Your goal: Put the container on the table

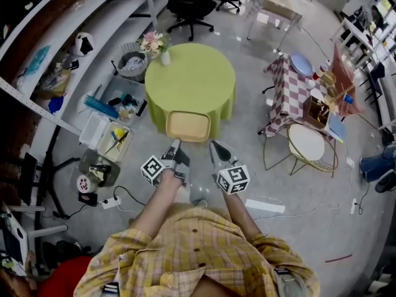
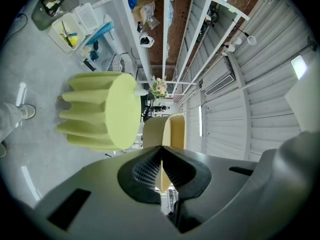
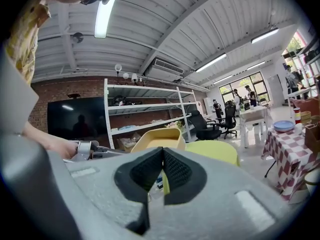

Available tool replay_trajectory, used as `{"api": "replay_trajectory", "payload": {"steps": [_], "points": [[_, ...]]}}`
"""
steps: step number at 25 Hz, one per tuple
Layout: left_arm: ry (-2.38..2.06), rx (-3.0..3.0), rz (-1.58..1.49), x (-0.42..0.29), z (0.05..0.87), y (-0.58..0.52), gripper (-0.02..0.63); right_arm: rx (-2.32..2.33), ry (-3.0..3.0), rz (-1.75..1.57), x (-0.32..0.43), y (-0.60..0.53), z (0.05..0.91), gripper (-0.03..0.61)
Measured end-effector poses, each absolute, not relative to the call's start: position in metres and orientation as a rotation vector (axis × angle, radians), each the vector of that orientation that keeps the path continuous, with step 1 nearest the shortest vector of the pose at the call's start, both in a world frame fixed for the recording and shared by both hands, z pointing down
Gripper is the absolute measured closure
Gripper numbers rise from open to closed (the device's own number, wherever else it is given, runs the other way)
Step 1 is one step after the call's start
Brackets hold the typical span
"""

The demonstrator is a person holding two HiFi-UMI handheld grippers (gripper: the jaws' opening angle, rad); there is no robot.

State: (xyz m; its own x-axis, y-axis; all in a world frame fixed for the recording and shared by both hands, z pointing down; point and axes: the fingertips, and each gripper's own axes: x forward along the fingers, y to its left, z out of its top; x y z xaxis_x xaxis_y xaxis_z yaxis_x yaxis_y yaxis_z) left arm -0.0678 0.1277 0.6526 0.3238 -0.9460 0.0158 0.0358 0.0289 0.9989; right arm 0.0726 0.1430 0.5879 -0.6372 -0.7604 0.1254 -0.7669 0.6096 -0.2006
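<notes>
Container [image 1: 188, 126], a pale-yellow open tub, hangs at the near edge of the round bench [image 1: 190, 79] with the lime-green cloth, gripped from both sides. The left tongs [image 1: 175, 145] are clenched on its left rim: in the left gripper view the thin yellow wall [image 2: 170, 131] runs straight into the pinched pads [image 2: 150, 166]. The right tongs [image 1: 215, 146] grasp the opposite rim in the same way. Whether the tub's base touches the cloth cannot be told.

On the bench top only 1 thing stands, a vase of flowers [image 1: 154, 44] at the far left edge (well apart from the tub). On the floor to the left lie a wire basket [image 1: 131, 60] and open bins [image 1: 114, 142] below long shelving [image 3: 145, 106]. To the right stand a checked table [image 1: 289, 94] and a white-topped round stool [image 1: 306, 142]. An office chair [image 1: 190, 5] sits beyond the bench.
</notes>
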Motion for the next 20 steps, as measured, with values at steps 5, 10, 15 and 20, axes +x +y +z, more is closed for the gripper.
{"api": "replay_trajectory", "payload": {"steps": [5, 10, 15, 20], "points": [[-0.938, 1.305, -0.959, -0.066, 0.653, 0.085, 0.597, 1.333, -2.786, 0.378, 0.073, 0.104, 0.591, 0.580], [-0.925, 1.312, -0.946, -0.069, 0.648, 0.040, 0.597, 1.339, -2.783, 0.371, 0.067, 0.061, 0.585, 0.580], [-0.917, 1.317, -0.939, -0.076, 0.643, 0.000, 0.597, 1.350, -2.779, 0.366, 0.059, 0.021, 0.578, 0.580], [-0.909, 1.321, -0.930, -0.090, 0.637, -0.033, 0.597, 1.364, -2.774, 0.355, 0.044, -0.013, 0.571, 0.580]]}}
